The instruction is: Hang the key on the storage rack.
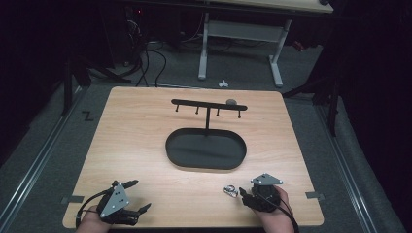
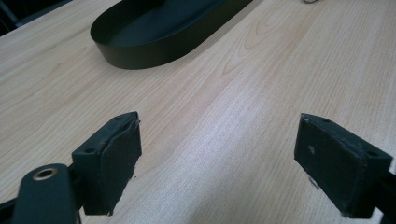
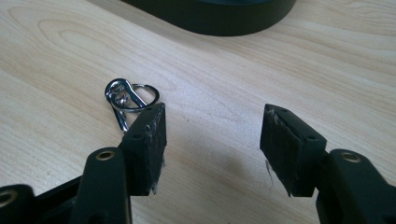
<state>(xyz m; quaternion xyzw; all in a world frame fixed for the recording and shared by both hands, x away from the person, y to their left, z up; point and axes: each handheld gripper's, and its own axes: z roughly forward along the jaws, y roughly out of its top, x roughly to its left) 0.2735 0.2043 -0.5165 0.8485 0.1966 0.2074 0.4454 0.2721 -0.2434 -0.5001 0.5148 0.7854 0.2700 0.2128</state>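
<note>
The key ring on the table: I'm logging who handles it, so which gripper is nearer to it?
Right. The right gripper sits just beside the key ring, which lies outside one open jaw, not between them. The left gripper rests far off by the table's opposite near corner.

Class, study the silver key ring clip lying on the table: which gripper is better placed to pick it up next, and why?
Right. The right gripper sits just beside the key ring clip, jaws open; the left gripper is far across the table.
</note>
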